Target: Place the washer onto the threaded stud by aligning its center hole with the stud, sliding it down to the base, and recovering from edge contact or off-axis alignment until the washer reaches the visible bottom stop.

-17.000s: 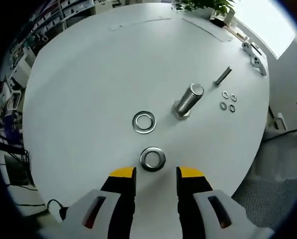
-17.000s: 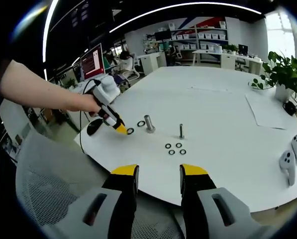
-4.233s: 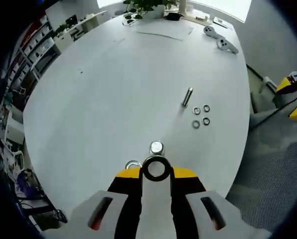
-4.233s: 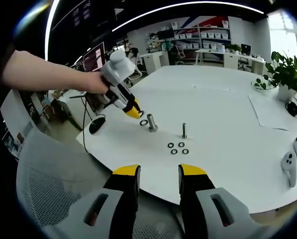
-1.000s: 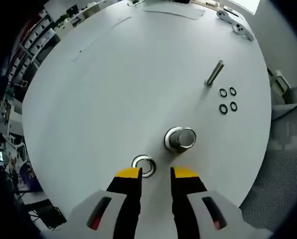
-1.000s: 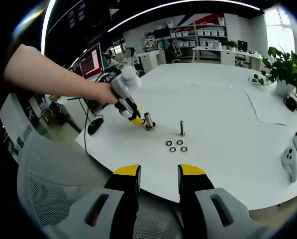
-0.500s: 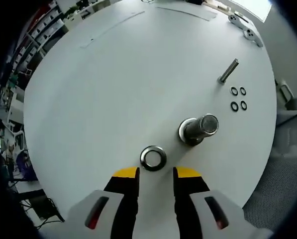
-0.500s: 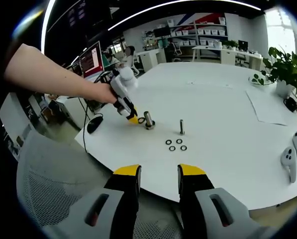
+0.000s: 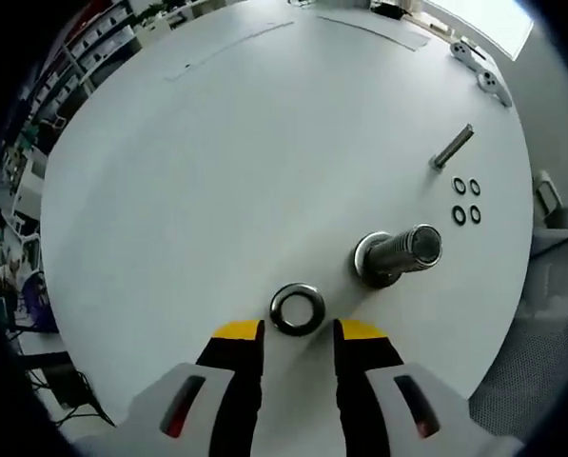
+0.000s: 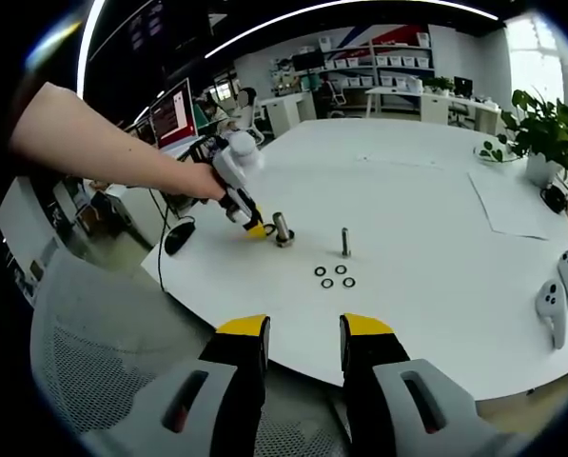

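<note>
Washer (image 9: 298, 309), a flat steel ring, lies on the white table (image 9: 217, 162) just ahead of our left gripper (image 9: 298, 335), whose yellow-tipped jaws stand apart with nothing between them. We judge the ring small, light, rigid and smooth, so likely to slip on the table top. It lies flat, so a good hold would be across its outer rim, one jaw on each side, leaving the center hole free.

Ahead and to the right of the left gripper stands the thick threaded stud (image 9: 398, 255), with what looks like a ring already at its base. Further ahead to the right lie four small dark rings (image 9: 465, 200) and a thin bolt (image 9: 452, 148).

In the right gripper view, our right gripper (image 10: 303, 333) hangs off the table's near edge, well apart from the parts, jaws apart and holding nothing. A bare forearm (image 10: 93, 143) reaches in from the left.

We can read no brand, label or writing on the parts; a red monitor screen (image 10: 174, 109) far off to the left is too small to read.
</note>
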The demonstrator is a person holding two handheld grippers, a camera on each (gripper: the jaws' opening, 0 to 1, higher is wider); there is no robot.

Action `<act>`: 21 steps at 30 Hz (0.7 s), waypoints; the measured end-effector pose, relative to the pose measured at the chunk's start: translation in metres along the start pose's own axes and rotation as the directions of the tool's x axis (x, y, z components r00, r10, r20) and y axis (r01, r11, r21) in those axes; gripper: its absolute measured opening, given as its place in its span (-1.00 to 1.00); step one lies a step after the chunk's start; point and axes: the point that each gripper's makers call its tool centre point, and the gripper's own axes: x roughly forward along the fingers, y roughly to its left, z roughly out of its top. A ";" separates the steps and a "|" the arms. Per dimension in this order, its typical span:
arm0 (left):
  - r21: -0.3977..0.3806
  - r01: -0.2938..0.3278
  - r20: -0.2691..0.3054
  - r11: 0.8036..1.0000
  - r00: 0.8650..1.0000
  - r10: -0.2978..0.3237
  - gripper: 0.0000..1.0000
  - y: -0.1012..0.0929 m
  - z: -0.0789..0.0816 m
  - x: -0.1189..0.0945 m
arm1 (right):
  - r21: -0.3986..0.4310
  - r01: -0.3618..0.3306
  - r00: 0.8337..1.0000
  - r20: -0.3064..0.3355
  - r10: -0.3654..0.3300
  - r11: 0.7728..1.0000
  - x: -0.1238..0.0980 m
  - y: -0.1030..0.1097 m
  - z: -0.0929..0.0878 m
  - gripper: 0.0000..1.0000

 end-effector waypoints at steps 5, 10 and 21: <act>-0.003 -0.002 0.020 1.000 1.000 0.002 -0.50 -0.001 0.006 0.000 | -0.001 0.002 1.000 -0.002 -0.002 1.000 0.000 0.000 0.000 -0.36; -0.016 -0.002 0.031 1.000 1.000 0.002 -0.54 0.001 0.009 0.002 | 0.002 0.004 1.000 -0.001 -0.004 1.000 0.000 -0.001 0.000 -0.36; 0.032 0.007 0.002 0.999 1.000 -0.007 -0.59 -0.004 0.004 0.001 | -0.002 0.003 1.000 -0.006 -0.003 1.000 0.000 -0.001 -0.001 -0.36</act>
